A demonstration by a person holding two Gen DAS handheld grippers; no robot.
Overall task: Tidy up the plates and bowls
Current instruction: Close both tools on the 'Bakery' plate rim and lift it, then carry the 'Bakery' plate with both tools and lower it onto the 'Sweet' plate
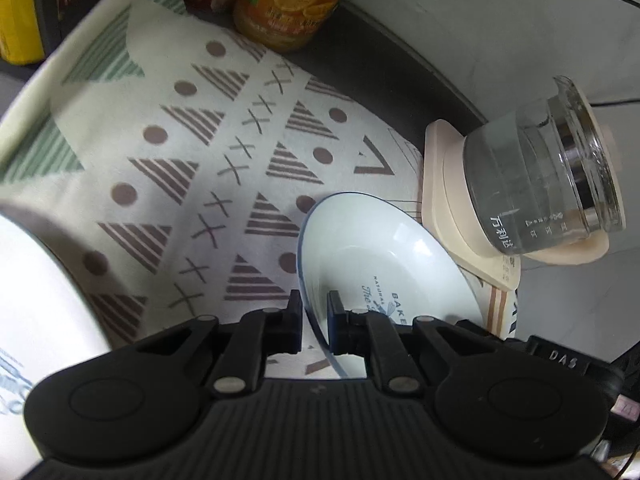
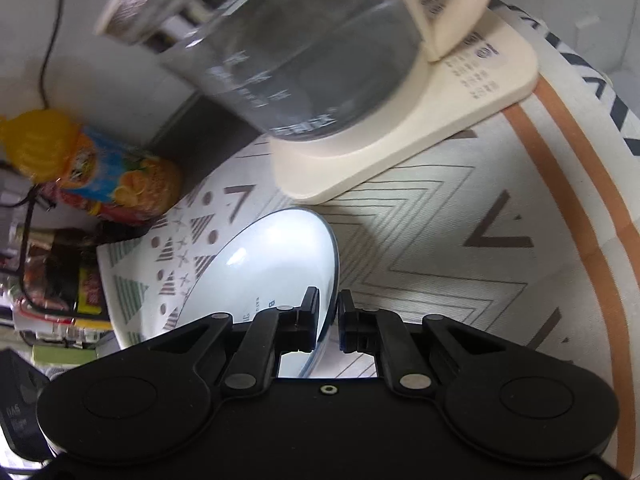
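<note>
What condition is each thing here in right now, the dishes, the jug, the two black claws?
Left gripper: fingers closed on the plate's rim.
Right gripper: fingers closed on a plate's rim.
Plate: tilted, held by its edge, empty.
Glass kettle: seated on its cream base, no lid visible.
Orange juice bottle: capped, standing on the patterned cloth.
</note>
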